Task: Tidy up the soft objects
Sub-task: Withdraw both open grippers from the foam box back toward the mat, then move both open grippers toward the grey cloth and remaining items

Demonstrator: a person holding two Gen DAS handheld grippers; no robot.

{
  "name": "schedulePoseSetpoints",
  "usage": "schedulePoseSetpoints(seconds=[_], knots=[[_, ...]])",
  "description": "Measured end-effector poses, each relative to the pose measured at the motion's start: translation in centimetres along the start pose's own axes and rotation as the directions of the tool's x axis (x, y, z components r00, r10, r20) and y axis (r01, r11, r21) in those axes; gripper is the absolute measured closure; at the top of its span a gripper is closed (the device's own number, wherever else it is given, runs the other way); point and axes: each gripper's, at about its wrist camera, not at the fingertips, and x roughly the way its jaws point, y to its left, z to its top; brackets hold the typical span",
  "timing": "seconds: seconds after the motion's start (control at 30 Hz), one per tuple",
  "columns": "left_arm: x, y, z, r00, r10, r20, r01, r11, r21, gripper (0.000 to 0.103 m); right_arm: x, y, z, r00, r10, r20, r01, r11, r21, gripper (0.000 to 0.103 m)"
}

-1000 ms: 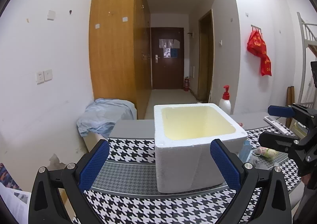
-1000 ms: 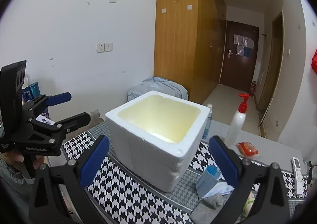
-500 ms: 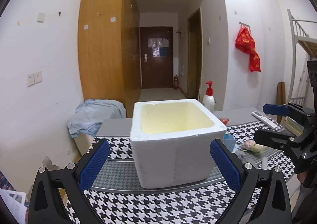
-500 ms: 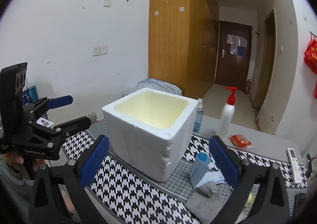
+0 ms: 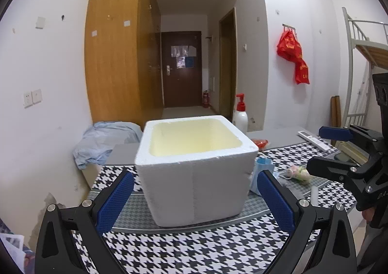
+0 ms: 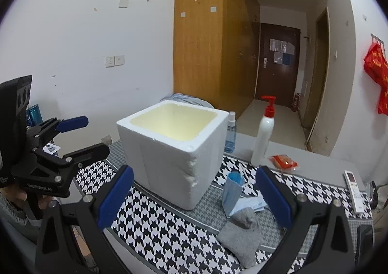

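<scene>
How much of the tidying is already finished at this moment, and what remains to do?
Nothing looks done yet: the foam box shows no items inside, as far as its interior is visible. Nothing is in hand: the left tool and right tool are both open and hold nothing. Left to do: the grey sock, the blue mask and the small soft toy lie on the table beside the box.

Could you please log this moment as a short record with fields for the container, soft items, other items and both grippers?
container: white foam box, open top, nothing visible inside
soft items: grey sock and blue face masks on the houndstooth mat, right of the box
other items: pump bottle, spray bottle, remote
left gripper: open, holding nothing
right gripper: open, holding nothing
</scene>
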Motion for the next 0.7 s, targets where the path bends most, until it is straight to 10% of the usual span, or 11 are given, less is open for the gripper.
schedulePoseSetpoints(seconds=[0.7], knots=[[1.3,-2.5,-1.9,0.997,-0.072,0.002,0.072,0.997,0.008,0.001,-1.4,-2.4,-3.5,1.000,-0.022,-0.019,0.023,0.998,0.061,0.001]])
